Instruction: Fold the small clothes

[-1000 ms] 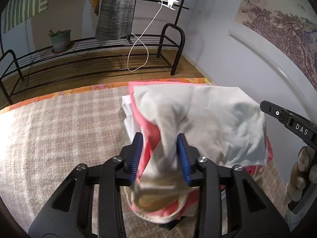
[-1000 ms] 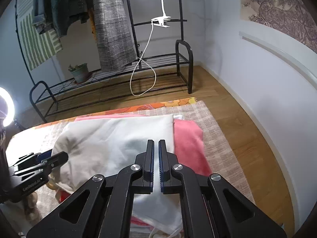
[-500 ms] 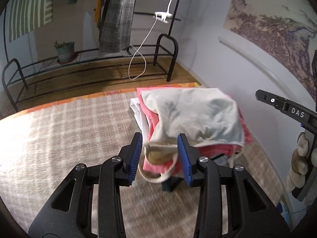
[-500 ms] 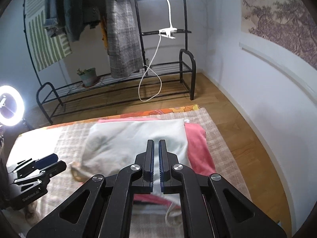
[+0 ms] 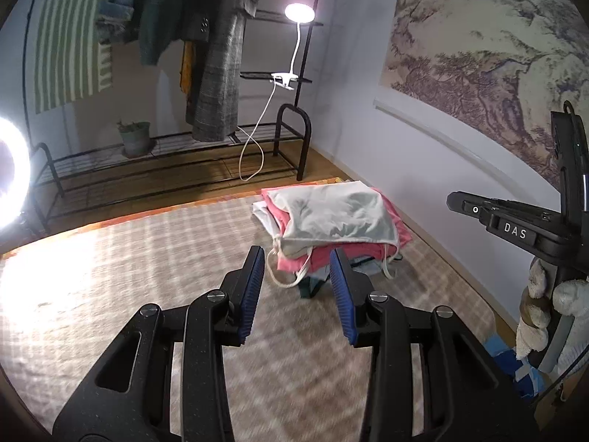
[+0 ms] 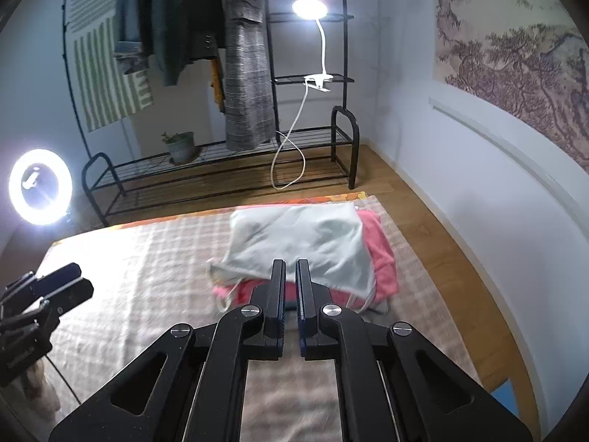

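Note:
A folded cream garment [image 5: 338, 213] with drawstrings lies on top of a stack of pink clothes [image 5: 320, 256] at the far right of the plaid cover [image 5: 129, 258]. My left gripper [image 5: 297, 254] hovers short of the stack, open, its blue pads bare. In the right wrist view the cream garment [image 6: 305, 239] covers the pink clothes [image 6: 383, 258]. My right gripper [image 6: 291, 263] is shut and holds nothing, raised in front of the stack. The right gripper [image 5: 515, 226] also shows at the right edge of the left view. The left gripper [image 6: 48, 291] sits at the left edge of the right view.
A black clothes rack [image 6: 228, 169] with hanging garments, a potted plant [image 6: 180, 145] and a clip lamp [image 6: 309, 9] stands behind the cover. A ring light [image 6: 38, 186] glows at left. The wall [image 6: 478, 184] runs along the right, past a strip of wooden floor [image 6: 441, 258].
Both grippers have drawn back and risen away from the stack. The cream garment, between the left jaws a second ago, now lies free on the pile.

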A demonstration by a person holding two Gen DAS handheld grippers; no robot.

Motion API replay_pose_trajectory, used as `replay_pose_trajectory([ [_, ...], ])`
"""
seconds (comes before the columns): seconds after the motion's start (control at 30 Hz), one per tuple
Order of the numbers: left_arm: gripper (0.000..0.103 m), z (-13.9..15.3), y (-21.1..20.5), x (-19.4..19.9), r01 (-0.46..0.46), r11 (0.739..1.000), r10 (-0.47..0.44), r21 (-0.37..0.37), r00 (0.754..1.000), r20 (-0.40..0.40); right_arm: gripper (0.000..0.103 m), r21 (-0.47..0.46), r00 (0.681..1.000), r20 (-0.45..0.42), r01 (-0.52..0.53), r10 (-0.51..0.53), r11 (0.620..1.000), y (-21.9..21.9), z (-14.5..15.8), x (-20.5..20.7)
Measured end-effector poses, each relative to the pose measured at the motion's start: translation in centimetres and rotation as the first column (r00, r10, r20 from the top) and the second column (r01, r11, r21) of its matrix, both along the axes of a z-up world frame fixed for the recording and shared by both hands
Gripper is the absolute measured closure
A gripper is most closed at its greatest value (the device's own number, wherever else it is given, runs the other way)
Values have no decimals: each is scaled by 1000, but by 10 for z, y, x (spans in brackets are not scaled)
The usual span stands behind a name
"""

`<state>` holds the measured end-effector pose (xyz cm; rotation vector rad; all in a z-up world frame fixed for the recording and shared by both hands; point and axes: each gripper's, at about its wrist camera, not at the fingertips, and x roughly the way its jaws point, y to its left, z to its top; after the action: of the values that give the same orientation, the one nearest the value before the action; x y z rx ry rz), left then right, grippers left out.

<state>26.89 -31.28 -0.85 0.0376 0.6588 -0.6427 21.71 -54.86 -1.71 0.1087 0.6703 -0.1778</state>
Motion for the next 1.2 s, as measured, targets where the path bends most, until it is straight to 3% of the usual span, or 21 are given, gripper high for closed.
replay_pose_trajectory([
  [0.13,66,10,29,-31,-6,1000,5,10,1000,28,71,5,999,38,9,-9,1000,28,6,-31],
  [0.3,56,13,55,-69,0,1000,-2,16,997,74,71,24,999,44,4,-5,1000,55,3,-62],
  [0.43,54,12,70,-97,12,1000,-14,23,994,110,71,15,998,57,3,-4,1000,71,-3,-83],
  [0.63,43,2,86,-119,25,1000,-26,4,994,107,71,16,997,77,13,-14,1000,81,-14,-102],
  [0.77,34,-9,94,-124,17,1000,-16,-11,995,101,53,19,998,69,6,-8,1000,84,-25,-104],
  [0.9,33,-20,97,-121,19,1000,-19,6,997,69,51,-34,998,56,3,-1,999,89,-35,-104],
  [0.93,33,-22,98,-120,13,1000,-14,11,998,67,45,-44,998,55,2,0,999,90,-37,-104],
  [0.97,33,-24,100,-120,9,1000,-10,15,998,67,39,-44,998,58,-2,4,999,91,-38,-104],
  [1.2,20,-28,112,-120,-16,999,13,29,995,101,29,-16,997,79,5,-4,1000,92,-40,-104],
])
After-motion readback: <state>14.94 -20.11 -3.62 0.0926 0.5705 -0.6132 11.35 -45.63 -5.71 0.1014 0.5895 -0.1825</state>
